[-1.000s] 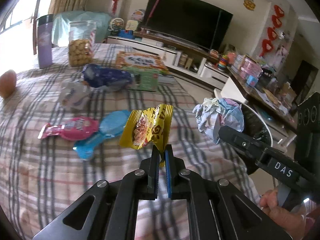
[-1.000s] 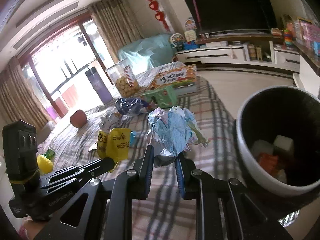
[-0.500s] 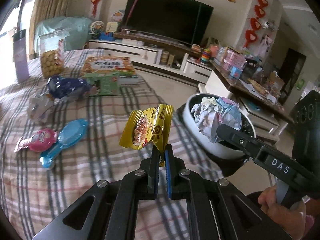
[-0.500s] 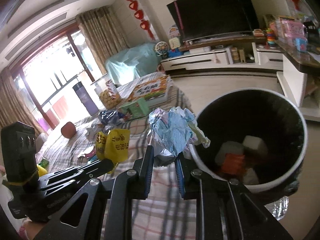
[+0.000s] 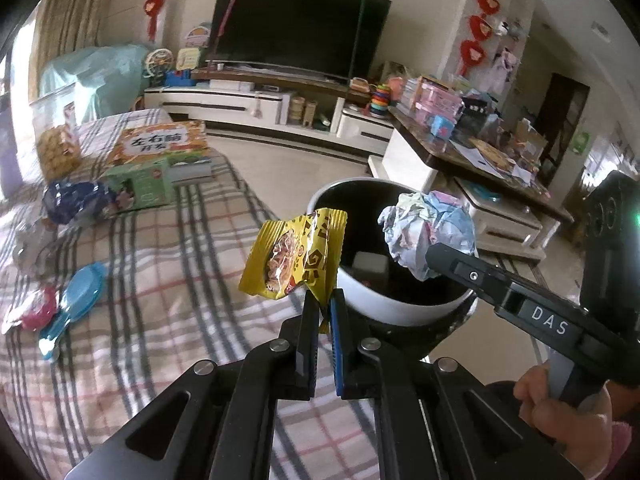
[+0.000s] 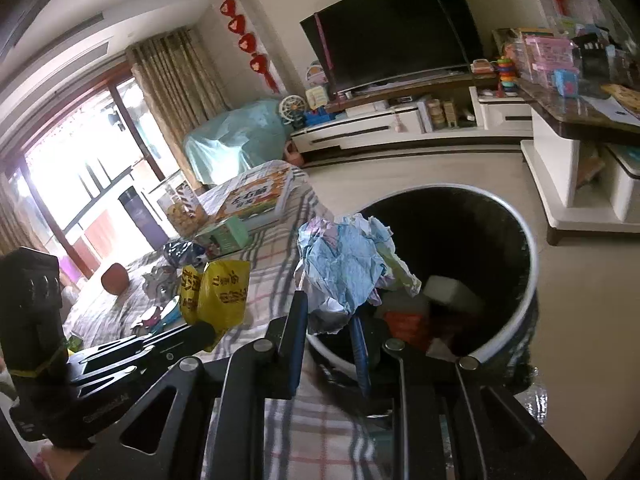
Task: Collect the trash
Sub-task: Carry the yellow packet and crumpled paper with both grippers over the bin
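My left gripper [image 5: 324,300] is shut on a yellow snack wrapper [image 5: 294,256] and holds it upright at the near rim of the trash bin [image 5: 384,308]. The wrapper also shows in the right wrist view [image 6: 216,296]. My right gripper [image 6: 330,312] is shut on a crumpled ball of blue and white paper [image 6: 348,268], held over the left rim of the white bin [image 6: 520,312] with its black liner. The paper ball also shows in the left wrist view [image 5: 428,236], over the bin's opening. White and orange pieces [image 6: 416,312] lie inside the bin.
On the plaid tablecloth [image 5: 160,280] lie a blue wrapper [image 5: 76,304], a pink wrapper [image 5: 32,312], a dark blue bag [image 5: 76,200], a green box [image 5: 140,184], an orange box [image 5: 160,144] and a cookie jar [image 5: 56,136]. A TV stand and low table stand behind the bin.
Both grippers have moved right, off the table toward the bin, each still holding its piece of trash. The paper ball now hangs over the bin's opening and the wrapper is at its rim.
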The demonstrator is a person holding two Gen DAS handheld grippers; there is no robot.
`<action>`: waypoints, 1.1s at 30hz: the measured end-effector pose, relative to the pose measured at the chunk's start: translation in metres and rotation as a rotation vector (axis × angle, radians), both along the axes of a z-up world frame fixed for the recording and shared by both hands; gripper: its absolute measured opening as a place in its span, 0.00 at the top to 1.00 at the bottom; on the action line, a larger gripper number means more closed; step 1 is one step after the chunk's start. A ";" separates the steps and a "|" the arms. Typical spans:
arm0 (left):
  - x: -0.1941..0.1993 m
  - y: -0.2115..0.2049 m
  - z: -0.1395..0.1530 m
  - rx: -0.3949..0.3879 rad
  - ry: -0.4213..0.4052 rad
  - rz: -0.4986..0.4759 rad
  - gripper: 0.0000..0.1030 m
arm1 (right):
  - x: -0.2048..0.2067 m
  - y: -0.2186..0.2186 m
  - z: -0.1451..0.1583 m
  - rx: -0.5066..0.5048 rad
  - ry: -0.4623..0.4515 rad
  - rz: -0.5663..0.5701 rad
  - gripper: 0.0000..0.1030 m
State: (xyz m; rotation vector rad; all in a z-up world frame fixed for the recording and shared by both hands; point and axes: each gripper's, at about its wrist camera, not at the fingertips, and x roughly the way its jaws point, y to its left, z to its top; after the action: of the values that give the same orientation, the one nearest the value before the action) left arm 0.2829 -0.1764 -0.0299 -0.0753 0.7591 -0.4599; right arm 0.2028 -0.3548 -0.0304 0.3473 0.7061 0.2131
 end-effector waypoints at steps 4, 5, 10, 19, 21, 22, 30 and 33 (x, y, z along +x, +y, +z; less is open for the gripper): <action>0.008 -0.009 0.000 0.008 -0.001 -0.019 0.96 | 0.000 -0.010 -0.001 -0.001 0.006 -0.019 0.80; 0.009 -0.011 0.000 0.010 -0.002 -0.023 0.96 | 0.000 -0.013 -0.001 -0.002 0.007 -0.022 0.80; 0.014 -0.023 0.000 0.020 -0.001 -0.038 0.96 | 0.001 -0.021 -0.002 -0.006 0.011 -0.035 0.80; 0.027 -0.039 -0.004 0.028 0.002 -0.058 0.96 | 0.001 -0.036 -0.005 -0.005 0.022 -0.059 0.80; 0.028 -0.043 -0.004 0.027 0.000 -0.061 0.96 | 0.002 -0.040 -0.006 -0.005 0.027 -0.061 0.80; 0.030 -0.044 -0.005 0.028 0.000 -0.064 0.96 | 0.004 -0.041 -0.006 -0.005 0.029 -0.062 0.80; 0.041 -0.056 -0.007 0.026 0.003 -0.080 0.96 | 0.013 -0.051 -0.008 -0.009 0.045 -0.066 0.80; 0.045 -0.060 -0.007 0.028 0.004 -0.085 0.96 | 0.017 -0.053 -0.009 -0.012 0.053 -0.066 0.80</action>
State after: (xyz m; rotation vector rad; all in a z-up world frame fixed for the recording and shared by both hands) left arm 0.3281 -0.2364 -0.0373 -0.0184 0.7747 -0.5301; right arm 0.2195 -0.4083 -0.0394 0.3653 0.7468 0.1369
